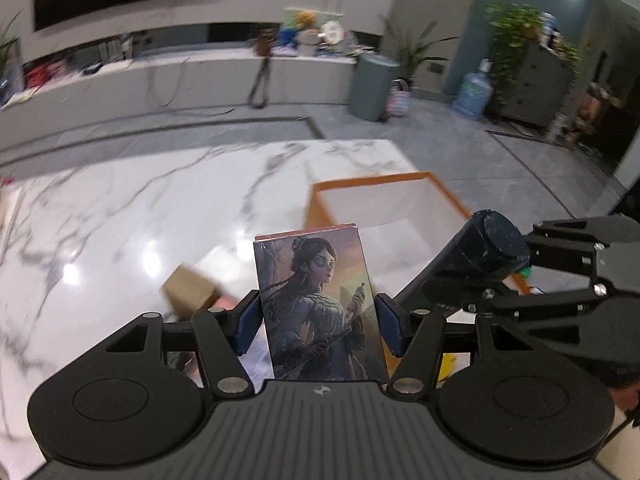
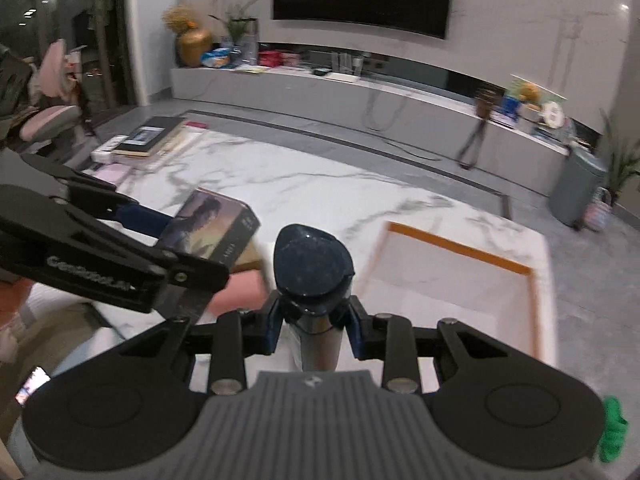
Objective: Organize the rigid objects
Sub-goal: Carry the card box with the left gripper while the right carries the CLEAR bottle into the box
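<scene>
The lower end of the card box (image 1: 320, 312) is hidden behind the gripper body; the brown box (image 1: 191, 290) is blurred.

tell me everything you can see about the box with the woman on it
The illustrated box is a slim rectangular carton, glossy, printed with a dark-haired woman in pale robes, with a reddish top edge. It stands upright, clamped at its sides between the left tongs' blue pads, held above the marble table.
</scene>
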